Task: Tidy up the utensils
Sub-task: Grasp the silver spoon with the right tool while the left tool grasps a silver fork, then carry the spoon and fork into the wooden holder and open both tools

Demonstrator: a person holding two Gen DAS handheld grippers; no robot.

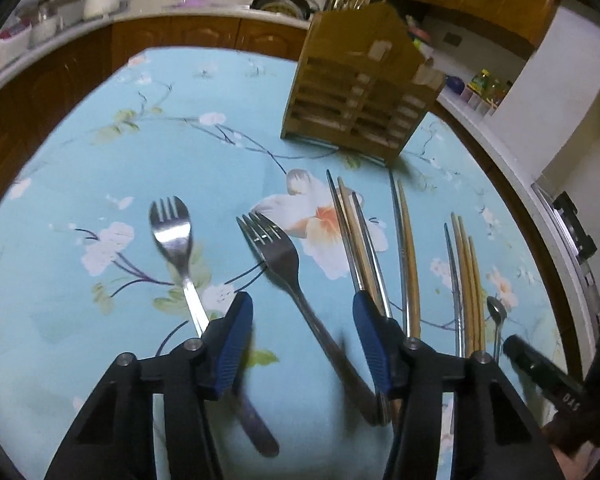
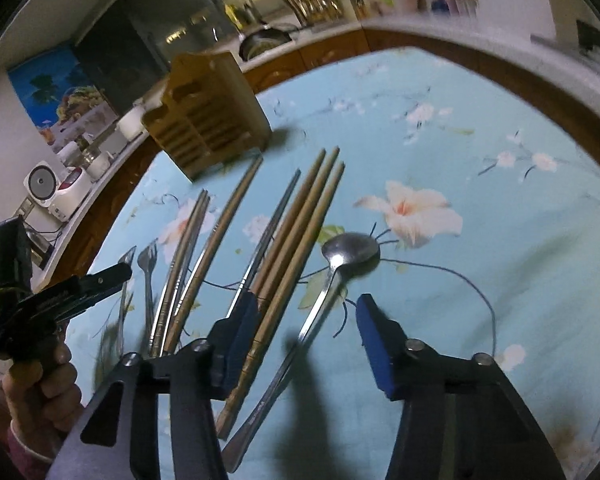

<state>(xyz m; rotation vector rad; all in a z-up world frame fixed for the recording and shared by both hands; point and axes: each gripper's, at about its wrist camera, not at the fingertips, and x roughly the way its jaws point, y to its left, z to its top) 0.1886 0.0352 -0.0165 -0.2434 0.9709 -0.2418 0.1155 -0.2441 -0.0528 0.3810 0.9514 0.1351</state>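
Steel dinner fork (image 1: 276, 256) is lying mid-tabletop between the left gripper (image 1: 302, 344) jaws, untouched; right gripper (image 2: 306, 344) is straddling a steel spoon (image 2: 340, 260) (unclenched), wooden slotted holder (image 1: 360, 92) standing toward the far edge.

Each gripper was built of matte black angular arms with triangular cut-outs, joined by round silver screws. The left gripper (image 1: 302, 340) ended in two blue ribbed pads (image 1: 232, 348), and the right gripper (image 2: 306, 344) carried the same blue pads (image 2: 374, 352). Seen from the right wrist, the other tool had a black pistol-style handle with faint lettering along its side. The hand (image 2: 40, 396) wore a pinkish knitted sleeve (image 2: 24, 452) with a paler cuff.
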